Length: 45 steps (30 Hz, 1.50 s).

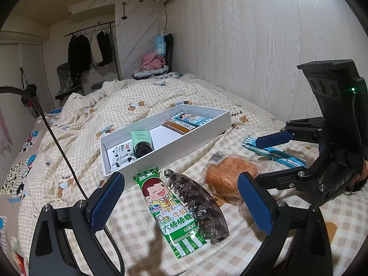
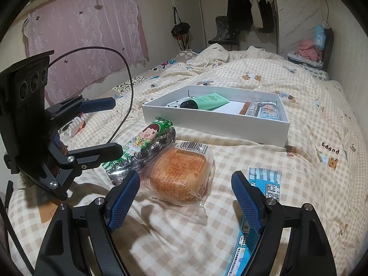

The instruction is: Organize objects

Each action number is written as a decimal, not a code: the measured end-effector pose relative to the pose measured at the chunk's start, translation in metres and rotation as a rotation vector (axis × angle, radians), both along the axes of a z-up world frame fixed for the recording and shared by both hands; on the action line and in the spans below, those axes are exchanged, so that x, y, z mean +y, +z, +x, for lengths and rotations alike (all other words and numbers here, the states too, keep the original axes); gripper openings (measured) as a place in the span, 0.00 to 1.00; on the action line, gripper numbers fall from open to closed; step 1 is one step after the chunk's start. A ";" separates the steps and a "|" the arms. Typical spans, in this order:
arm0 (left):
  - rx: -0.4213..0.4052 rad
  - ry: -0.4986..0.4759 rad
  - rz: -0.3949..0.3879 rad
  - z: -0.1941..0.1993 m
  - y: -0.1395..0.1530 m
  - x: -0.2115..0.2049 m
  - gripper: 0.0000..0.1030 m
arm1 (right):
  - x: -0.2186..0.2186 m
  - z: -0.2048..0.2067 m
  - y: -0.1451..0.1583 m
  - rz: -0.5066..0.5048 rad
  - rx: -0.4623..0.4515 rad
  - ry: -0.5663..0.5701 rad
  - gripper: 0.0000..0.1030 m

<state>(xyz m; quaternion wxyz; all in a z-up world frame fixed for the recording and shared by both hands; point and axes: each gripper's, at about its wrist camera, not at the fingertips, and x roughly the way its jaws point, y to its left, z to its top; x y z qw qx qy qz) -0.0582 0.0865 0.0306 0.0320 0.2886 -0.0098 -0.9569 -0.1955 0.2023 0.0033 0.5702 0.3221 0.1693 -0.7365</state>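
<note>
Looking through the left wrist view first: your left hand-held gripper [image 1: 181, 204] hangs spread wide over the bed [image 1: 142, 96], nothing between the pads. Under it lie the green candy packet [image 1: 165, 209] and the dark hair clip [image 1: 200, 207], the clip overlapping the packet's right edge, likely next to sort. The white box [image 1: 165, 142] sits just beyond, already holding a green tube [image 1: 141, 141], a black-and-white sachet, a brown bar and a blue packet, so it looks like the destination. Your right hand-held gripper [image 1: 260, 161] stands spread near the wrapped bread [image 1: 230, 174].

Right wrist view: your right hand-held gripper [image 2: 186, 197] is spread, empty, with the wrapped bread [image 2: 181, 172] between its fingers and untouched. A blue packet [image 2: 264, 184] lies just beside the right finger. The white box [image 2: 216, 119] lies well ahead, open side up for dropping things in.
</note>
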 end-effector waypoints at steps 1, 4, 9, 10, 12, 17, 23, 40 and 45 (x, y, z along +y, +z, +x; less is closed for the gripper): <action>0.000 0.000 0.001 0.000 0.000 0.000 0.97 | 0.000 0.000 0.000 0.000 0.000 0.000 0.80; 0.000 -0.001 0.000 0.000 0.000 0.000 0.97 | 0.000 0.000 0.000 0.000 0.000 0.000 0.80; -0.001 0.000 0.000 0.000 0.000 0.000 0.97 | 0.000 0.000 0.000 0.000 0.000 0.000 0.80; -0.001 -0.001 0.000 0.000 0.000 0.000 0.97 | 0.000 0.000 0.000 0.000 -0.001 0.000 0.80; -0.004 -0.003 0.001 0.000 -0.001 0.000 0.97 | 0.000 0.000 0.000 0.000 -0.001 0.000 0.80; -0.007 -0.005 0.000 0.000 -0.001 0.000 0.97 | -0.001 0.000 0.000 0.000 -0.001 0.000 0.80; -0.014 -0.009 0.015 0.000 -0.002 -0.002 0.98 | -0.001 -0.001 0.001 0.001 -0.002 0.001 0.80; -0.246 0.184 0.501 -0.017 -0.050 -0.088 0.67 | 0.000 0.000 -0.004 0.003 -0.012 0.002 0.80; -0.266 0.167 0.521 -0.018 -0.054 -0.087 0.63 | 0.000 0.000 -0.004 0.004 -0.013 0.003 0.80</action>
